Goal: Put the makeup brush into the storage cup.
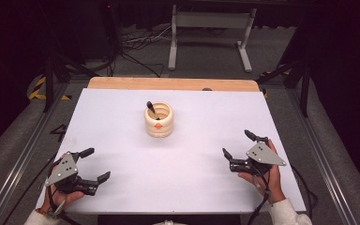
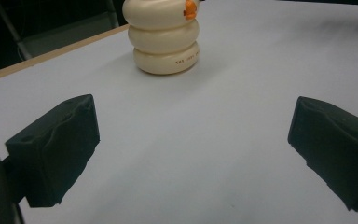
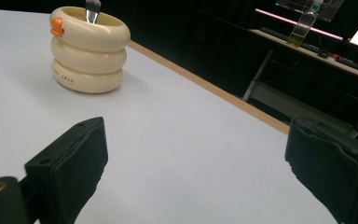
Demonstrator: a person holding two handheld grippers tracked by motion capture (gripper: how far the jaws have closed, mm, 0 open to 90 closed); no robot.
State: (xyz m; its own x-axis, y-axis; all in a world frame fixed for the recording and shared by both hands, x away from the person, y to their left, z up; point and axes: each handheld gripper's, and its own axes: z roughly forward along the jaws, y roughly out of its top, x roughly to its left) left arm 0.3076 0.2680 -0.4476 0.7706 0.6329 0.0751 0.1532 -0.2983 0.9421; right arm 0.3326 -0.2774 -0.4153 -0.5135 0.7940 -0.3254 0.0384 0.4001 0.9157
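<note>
covering a wood-edged table [image 1: 168, 83], smooth white sheet [image 1: 122, 117] bears a glossy cream ringed ceramic pot [image 1: 159, 120] holding a dark utensil [image 1: 150, 108] centrally; left gripper [image 1: 96, 165] and right gripper [image 1: 236, 144] gape empty, well apart, dim room around.

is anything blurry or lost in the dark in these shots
High view: white table sheet evenly lit, surroundings nearly black. Left gripper view: near black jaws soft, the cream ringed ceramic holder sharper, casting a faint shadow. Right gripper view: background dim, bright glare top right.
</note>
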